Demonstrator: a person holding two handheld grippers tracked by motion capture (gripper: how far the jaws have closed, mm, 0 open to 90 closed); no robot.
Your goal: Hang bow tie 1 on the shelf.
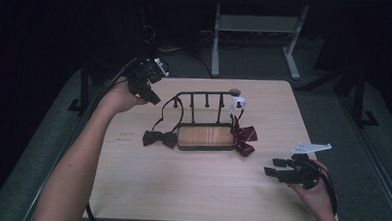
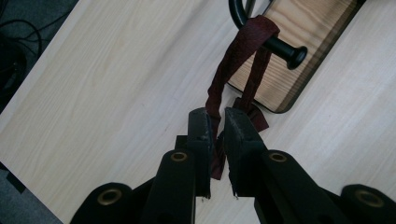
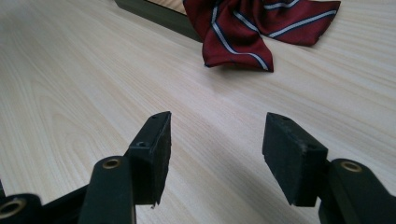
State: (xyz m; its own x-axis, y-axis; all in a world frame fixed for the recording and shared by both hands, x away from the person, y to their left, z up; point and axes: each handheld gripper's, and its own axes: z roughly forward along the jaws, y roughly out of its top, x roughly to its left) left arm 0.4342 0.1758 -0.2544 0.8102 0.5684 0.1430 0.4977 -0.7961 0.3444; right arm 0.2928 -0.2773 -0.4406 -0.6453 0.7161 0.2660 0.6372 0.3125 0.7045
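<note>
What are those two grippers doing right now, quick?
Left gripper: closed on the dark red strap looped over the rack's peg.
Right gripper: open, holding nothing, above the table near the striped bow tie.

We see a matt pale wood table (image 1: 190,185), a glossy black metal rack (image 1: 204,95) and cloth bow ties (image 3: 261,28).

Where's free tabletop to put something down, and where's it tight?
Free: the near half of the table, from the rack base to the near edge, between the forearm and the right gripper. Also the far right corner beyond the striped bow tie. Crowded: mid-table around the rack, with the dark bow tie left of it and its strap running up to a peg.
</note>
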